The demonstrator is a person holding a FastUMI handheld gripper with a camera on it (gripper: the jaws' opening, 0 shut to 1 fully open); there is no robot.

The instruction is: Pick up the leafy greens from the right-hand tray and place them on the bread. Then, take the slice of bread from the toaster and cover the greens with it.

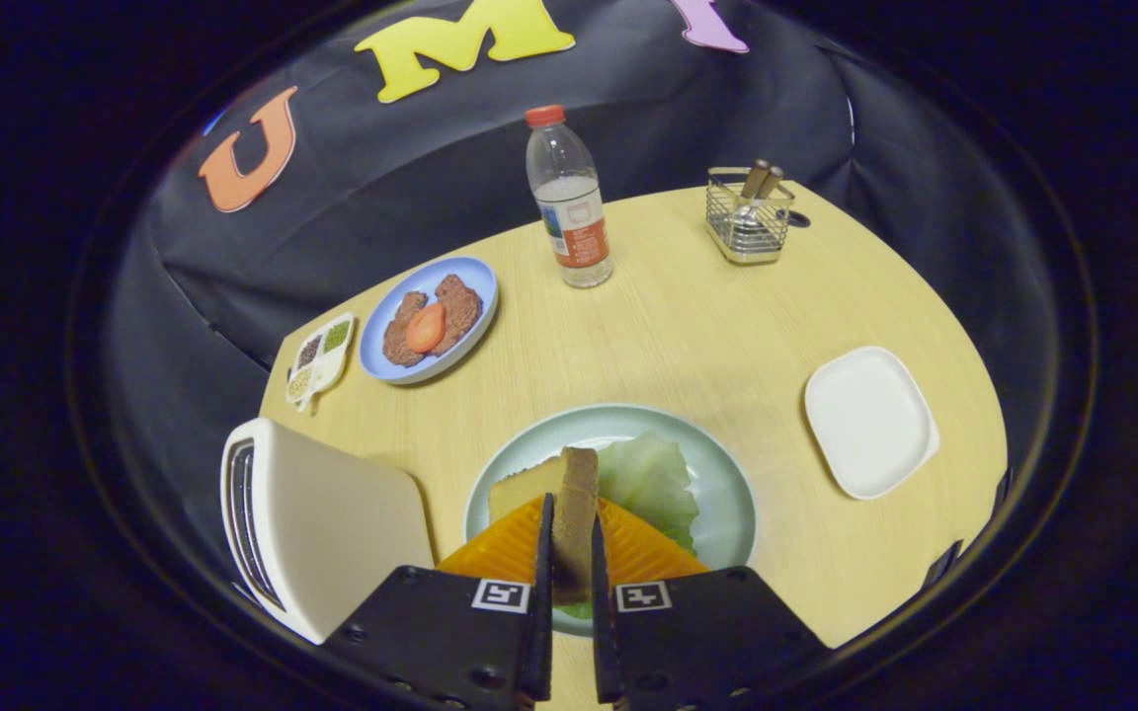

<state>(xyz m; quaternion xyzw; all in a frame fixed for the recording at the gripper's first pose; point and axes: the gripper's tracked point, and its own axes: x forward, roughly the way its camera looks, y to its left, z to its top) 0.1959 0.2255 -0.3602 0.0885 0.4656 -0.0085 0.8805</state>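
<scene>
My gripper (572, 538) is shut on a slice of bread (577, 489), held on edge between the two fingers. It hangs over the pale green plate (730, 484) just ahead of the fingers. On that plate a leafy green (653, 479) lies over another slice of bread (518, 491), whose corner pokes out to the left of the held slice. The white toaster (322, 523) stands close on the left of the fingers, its slots facing away. To the right of the plate sits the white square tray (870, 420), with nothing on it.
Beyond the plate to the left, a blue plate (475, 286) carries brown patties and a tomato slice, with a small divided dish (320, 357) beside it. A water bottle (569, 202) and a wire cutlery basket (749, 217) stand at the table's far edge.
</scene>
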